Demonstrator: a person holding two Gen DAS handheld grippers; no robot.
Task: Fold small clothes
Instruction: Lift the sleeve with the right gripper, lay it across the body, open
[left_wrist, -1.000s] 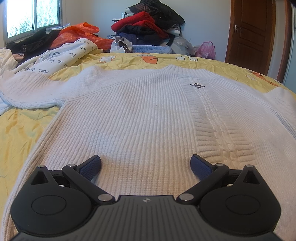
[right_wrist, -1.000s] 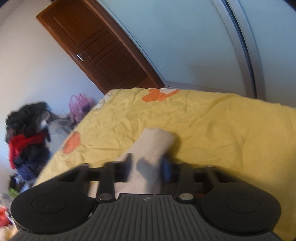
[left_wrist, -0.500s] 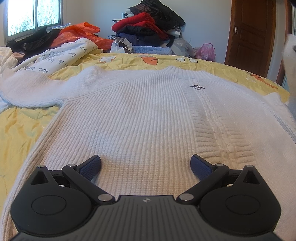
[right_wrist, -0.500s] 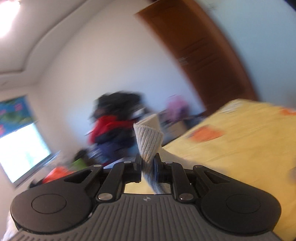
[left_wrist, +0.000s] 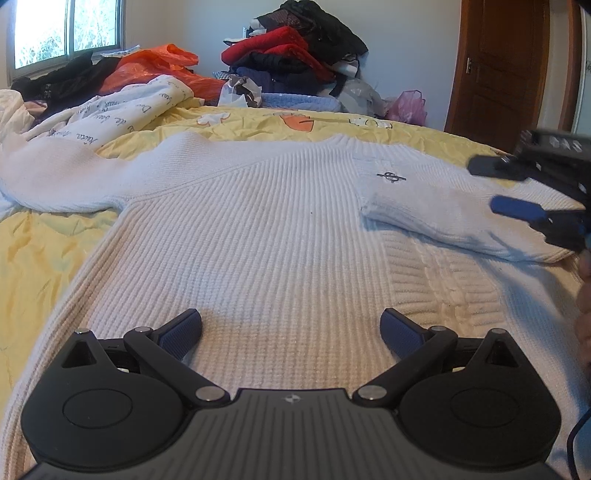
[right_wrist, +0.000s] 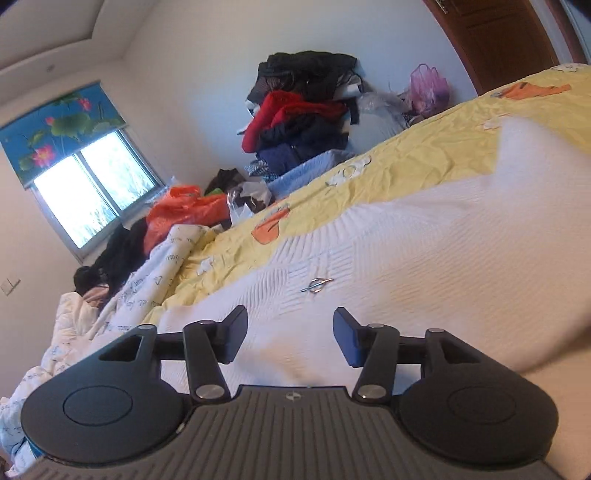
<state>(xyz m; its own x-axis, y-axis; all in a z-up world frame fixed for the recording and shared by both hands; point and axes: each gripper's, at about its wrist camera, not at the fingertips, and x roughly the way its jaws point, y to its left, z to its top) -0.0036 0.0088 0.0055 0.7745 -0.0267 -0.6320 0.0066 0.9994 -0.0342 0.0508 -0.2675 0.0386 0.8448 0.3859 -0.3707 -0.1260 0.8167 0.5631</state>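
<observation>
A white ribbed sweater (left_wrist: 258, 236) lies flat on the yellow bedsheet (left_wrist: 40, 251). Its right sleeve (left_wrist: 436, 210) is folded across the chest, the cuff near the small embroidered logo (left_wrist: 390, 176). The other sleeve (left_wrist: 55, 181) stretches out to the left. My left gripper (left_wrist: 291, 332) rests low over the sweater's hem, open, with nothing between its fingers. My right gripper (right_wrist: 290, 336) hovers over the folded sleeve with its jaws opening and only the knit below them; the left wrist view shows it at the right edge (left_wrist: 517, 188).
A pile of red, black and blue clothes (left_wrist: 295, 55) stands against the far wall. An orange bag (left_wrist: 155, 70) and a printed white quilt (left_wrist: 122, 110) lie at the back left. A wooden door (left_wrist: 498, 66) is at the right, a window (right_wrist: 92, 199) at the left.
My right gripper carried the sleeve from the bed's right side across onto the chest and let it go, its jaws spreading. The left gripper stayed where it was.
</observation>
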